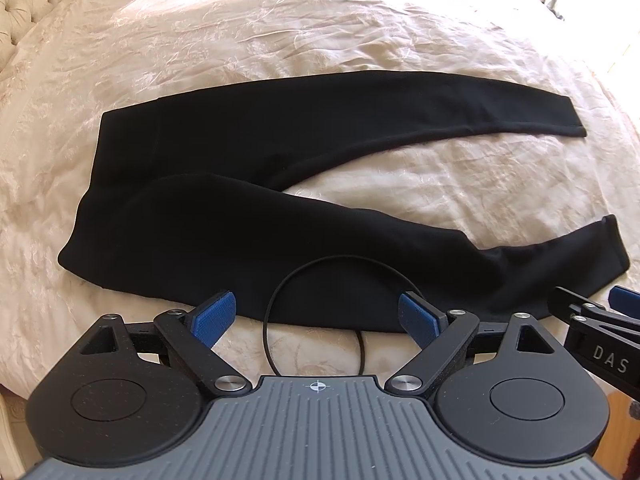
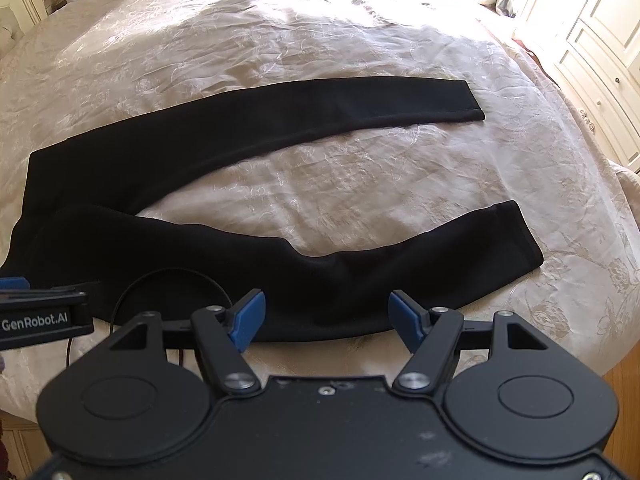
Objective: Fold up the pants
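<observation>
Black pants [image 1: 224,216] lie flat on a cream bedspread [image 1: 280,40], waist to the left, the two legs spread apart to the right. They also show in the right wrist view [image 2: 328,280]. My left gripper [image 1: 316,312] is open and empty, just above the near edge of the near leg. My right gripper [image 2: 326,314] is open and empty over the near leg, closer to its cuff [image 2: 524,232]. The right gripper's tip shows at the left view's right edge [image 1: 592,320].
A thin black cable [image 1: 280,320] loops over the near leg between the left fingers. A tufted headboard [image 1: 20,8] stands at far left. White cabinets [image 2: 600,60] stand to the right of the bed. The bed's near edge runs just under both grippers.
</observation>
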Available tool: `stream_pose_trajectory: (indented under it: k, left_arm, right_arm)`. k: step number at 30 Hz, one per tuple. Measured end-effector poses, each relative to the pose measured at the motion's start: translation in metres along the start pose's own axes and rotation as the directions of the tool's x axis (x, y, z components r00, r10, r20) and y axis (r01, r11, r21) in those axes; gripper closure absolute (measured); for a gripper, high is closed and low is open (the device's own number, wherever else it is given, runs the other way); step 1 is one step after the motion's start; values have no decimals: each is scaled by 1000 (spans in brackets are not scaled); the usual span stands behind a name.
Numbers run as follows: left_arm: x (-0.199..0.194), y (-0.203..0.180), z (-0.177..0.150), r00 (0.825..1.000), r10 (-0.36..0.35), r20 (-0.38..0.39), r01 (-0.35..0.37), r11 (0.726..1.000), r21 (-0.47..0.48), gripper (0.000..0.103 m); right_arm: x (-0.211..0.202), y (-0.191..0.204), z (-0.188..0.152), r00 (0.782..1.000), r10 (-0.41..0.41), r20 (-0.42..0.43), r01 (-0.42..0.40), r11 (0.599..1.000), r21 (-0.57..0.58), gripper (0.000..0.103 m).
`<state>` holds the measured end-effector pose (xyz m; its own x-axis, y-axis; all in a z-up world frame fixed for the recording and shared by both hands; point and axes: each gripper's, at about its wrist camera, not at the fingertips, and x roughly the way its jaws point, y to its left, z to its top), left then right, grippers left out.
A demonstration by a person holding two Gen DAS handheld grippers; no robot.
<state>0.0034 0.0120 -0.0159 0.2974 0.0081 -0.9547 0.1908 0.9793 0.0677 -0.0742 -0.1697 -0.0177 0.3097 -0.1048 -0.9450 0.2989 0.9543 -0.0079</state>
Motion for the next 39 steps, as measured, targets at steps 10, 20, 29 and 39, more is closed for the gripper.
stream_pose_trajectory:
  k: [10, 20, 29, 39]
  left_arm:
    - [1, 0, -2, 1000, -3, -8, 3, 1000, 4, 14]
    - [4, 3, -4, 1000, -13, -14, 13, 1000, 5, 14]
    - [5, 8, -3, 1000, -23, -18, 23, 1000, 15, 14]
    - [11, 26, -9, 999, -48, 11, 47, 999, 26, 27]
  right_arm:
    - [1, 2, -1, 1000, 5, -7, -5, 1000, 3, 31]
    - [1, 7, -2, 1000, 3, -7, -3, 1000, -2, 31]
    - [0, 12, -4, 1000, 4, -5, -4, 1000, -11, 34]
    - [-10, 8, -13, 995, -5, 104, 1, 999, 44, 37]
